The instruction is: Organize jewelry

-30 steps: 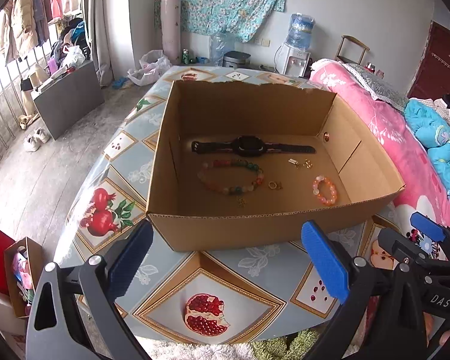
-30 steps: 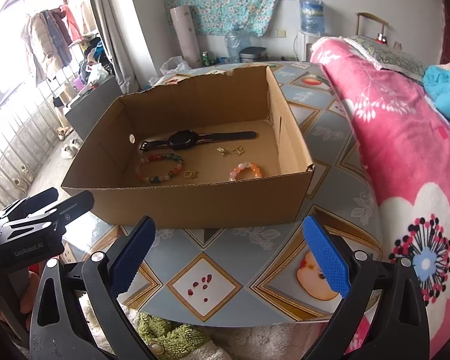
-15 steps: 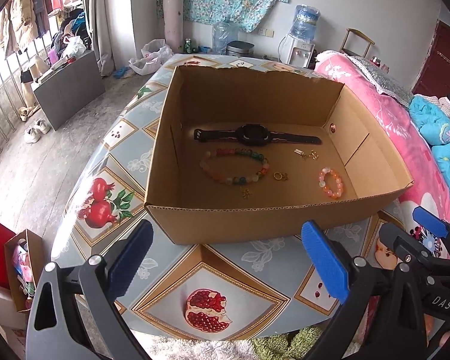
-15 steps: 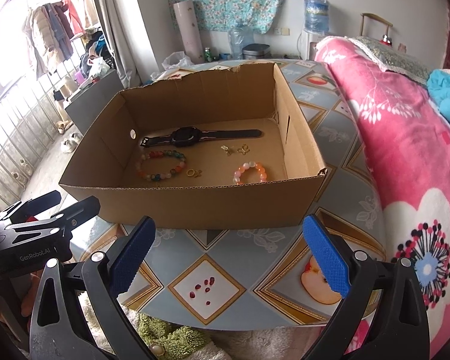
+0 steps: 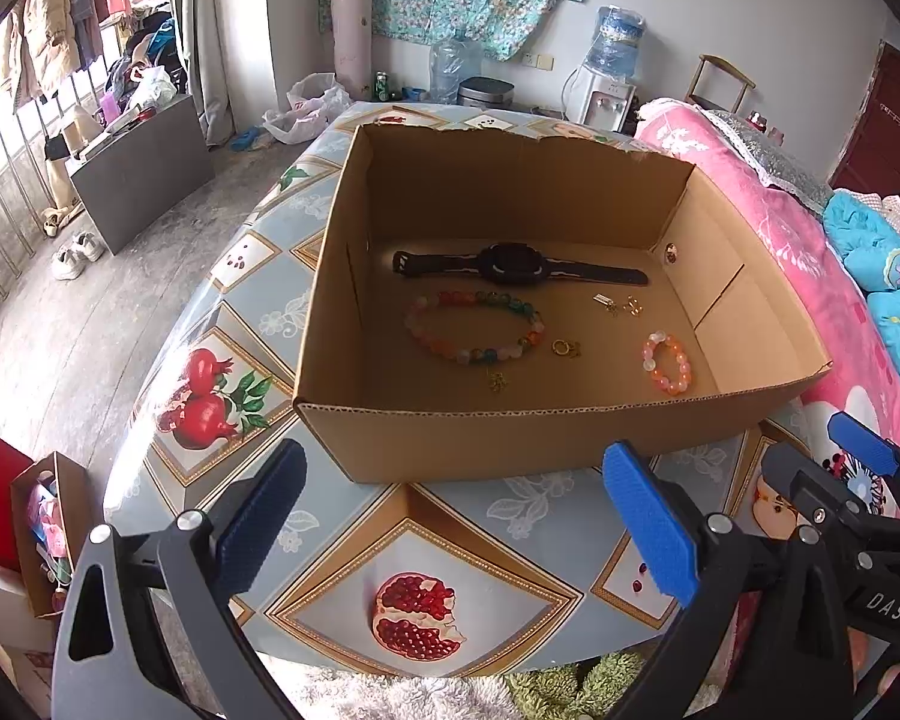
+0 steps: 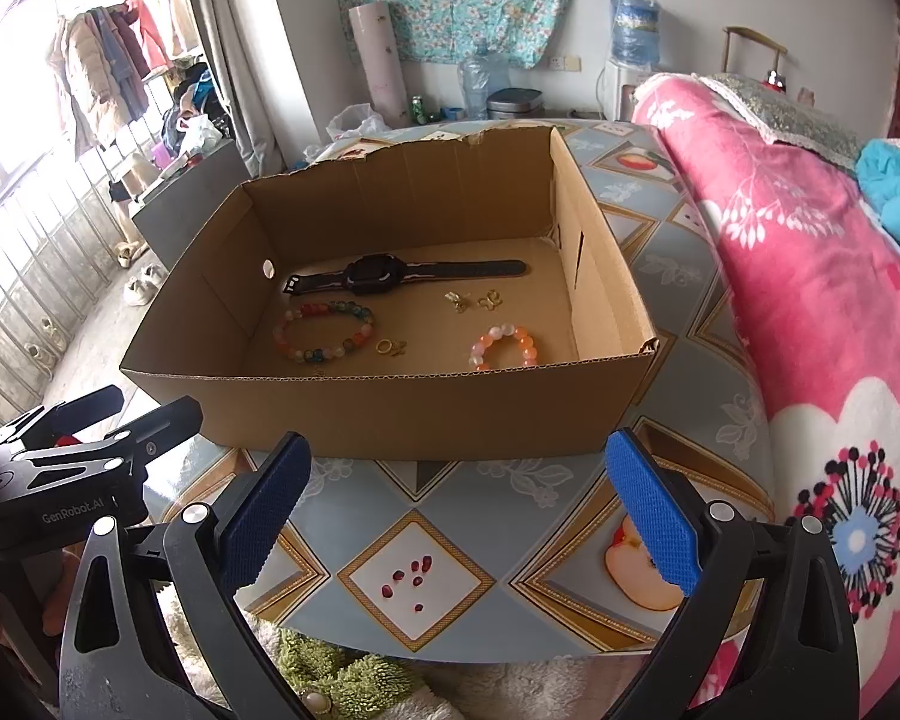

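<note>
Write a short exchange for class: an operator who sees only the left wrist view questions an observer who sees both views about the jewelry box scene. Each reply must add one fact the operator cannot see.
Operator: I only catch one blue pad of the right gripper at my edge. Is it open?
Observer: Yes, its two pads stand wide apart with nothing between them.
Operator: The box has a small hole in its right wall. Is there one on the left wall too?
Observer: Yes, a small round hole shows in the left wall, close to the end of the watch strap.
</note>
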{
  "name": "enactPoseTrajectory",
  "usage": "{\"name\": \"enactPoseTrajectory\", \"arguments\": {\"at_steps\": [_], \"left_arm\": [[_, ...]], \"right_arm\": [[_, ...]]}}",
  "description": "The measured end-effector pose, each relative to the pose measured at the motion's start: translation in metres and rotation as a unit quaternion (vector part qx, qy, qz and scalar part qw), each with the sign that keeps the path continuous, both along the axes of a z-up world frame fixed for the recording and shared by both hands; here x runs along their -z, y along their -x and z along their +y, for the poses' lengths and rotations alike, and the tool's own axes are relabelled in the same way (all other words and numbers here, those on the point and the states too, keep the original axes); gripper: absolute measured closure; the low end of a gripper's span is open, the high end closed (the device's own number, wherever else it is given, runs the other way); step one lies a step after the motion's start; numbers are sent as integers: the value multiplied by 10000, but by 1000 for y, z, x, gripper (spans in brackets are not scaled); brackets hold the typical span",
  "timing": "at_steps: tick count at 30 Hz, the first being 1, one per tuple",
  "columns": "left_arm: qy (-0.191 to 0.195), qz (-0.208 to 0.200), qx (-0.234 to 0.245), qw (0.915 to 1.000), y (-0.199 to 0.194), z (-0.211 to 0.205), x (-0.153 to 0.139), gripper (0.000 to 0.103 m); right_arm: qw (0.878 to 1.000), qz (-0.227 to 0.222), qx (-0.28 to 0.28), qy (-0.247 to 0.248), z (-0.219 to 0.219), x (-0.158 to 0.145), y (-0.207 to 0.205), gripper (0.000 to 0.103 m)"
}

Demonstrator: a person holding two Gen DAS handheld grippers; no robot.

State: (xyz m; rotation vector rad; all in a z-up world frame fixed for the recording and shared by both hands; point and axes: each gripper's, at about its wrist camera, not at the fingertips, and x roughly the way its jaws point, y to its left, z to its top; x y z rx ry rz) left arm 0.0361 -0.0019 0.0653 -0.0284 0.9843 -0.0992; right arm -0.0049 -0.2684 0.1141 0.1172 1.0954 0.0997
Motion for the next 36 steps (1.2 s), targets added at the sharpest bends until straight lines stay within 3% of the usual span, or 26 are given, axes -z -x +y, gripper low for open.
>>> {"name": "enactPoseTrajectory", "arguments": {"at_steps": [36], "left_arm": [[-20, 45, 72, 10000, 3, -5, 1, 6]], "right_arm": [[10000, 1, -51, 48, -1, 3, -2, 8]]}}
